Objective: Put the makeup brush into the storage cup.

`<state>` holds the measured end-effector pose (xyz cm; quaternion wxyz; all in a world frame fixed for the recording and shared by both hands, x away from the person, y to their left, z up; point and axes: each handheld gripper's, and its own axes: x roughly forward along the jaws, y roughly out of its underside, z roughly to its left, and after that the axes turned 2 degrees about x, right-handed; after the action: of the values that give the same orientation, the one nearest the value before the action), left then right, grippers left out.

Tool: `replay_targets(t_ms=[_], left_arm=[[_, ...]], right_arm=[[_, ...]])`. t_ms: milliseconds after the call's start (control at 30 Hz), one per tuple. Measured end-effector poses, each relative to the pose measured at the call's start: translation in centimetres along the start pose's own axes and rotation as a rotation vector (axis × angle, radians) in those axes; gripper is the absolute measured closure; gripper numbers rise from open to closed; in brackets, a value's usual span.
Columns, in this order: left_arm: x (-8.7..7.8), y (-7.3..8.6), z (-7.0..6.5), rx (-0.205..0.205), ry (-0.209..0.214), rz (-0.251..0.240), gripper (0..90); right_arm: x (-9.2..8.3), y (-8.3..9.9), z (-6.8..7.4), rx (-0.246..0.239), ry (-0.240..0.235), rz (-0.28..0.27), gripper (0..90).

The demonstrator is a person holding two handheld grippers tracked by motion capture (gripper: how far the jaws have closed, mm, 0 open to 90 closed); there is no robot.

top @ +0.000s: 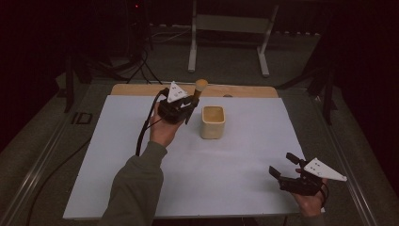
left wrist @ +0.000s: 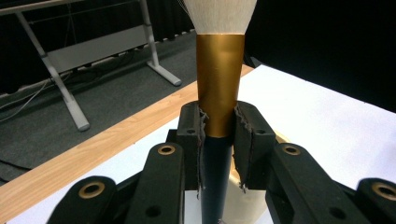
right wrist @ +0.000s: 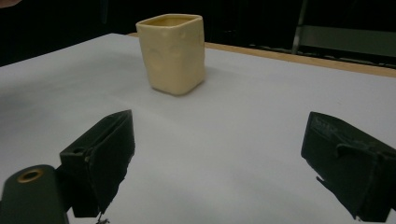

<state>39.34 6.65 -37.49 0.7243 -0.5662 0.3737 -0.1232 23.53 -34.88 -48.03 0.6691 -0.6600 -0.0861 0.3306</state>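
A gold-and-black-handled brush with a pale tuft (top: pixel 199 91) stands upright just beside the upright cream square plastic cup (top: pixel 213 122).

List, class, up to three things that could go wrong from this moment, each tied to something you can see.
1. The left gripper clamps the brush right where gold band meets dark handle; on so smooth a surface it might slip or tilt.
2. The brush is held bristles up beside the cup; moving it in could knock the light cup over.
3. The right gripper rests open, far from the cup, so nothing steadies it.
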Motion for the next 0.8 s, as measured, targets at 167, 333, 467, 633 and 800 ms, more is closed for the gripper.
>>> replay_targets(t_ms=[167,333,467,633,800], left_arm=[[0.2,-0.4,-0.1,0.005,0.0,-0.005,74.3],[0.4,-0.7,-0.2,0.01,0.001,-0.005,74.4],[0.8,-0.8,-0.3,0.007,0.004,-0.009,74.3],[1.2,-1.1,-0.6,0.01,0.008,-0.015,74.4],[1.6,-1.4,-0.9,0.014,0.016,-0.019,74.3]], right_arm=[[0.0,0.0,0.0,0.001,0.001,0.001,9.6],[0.0,0.0,0.0,0.001,0.001,-0.001,9.6],[-0.1,0.0,0.0,0.004,0.002,0.0,9.6],[-0.1,0.0,-0.1,0.006,0.003,-0.001,9.6],[-0.1,0.0,-0.1,0.007,0.003,-0.002,9.6]])
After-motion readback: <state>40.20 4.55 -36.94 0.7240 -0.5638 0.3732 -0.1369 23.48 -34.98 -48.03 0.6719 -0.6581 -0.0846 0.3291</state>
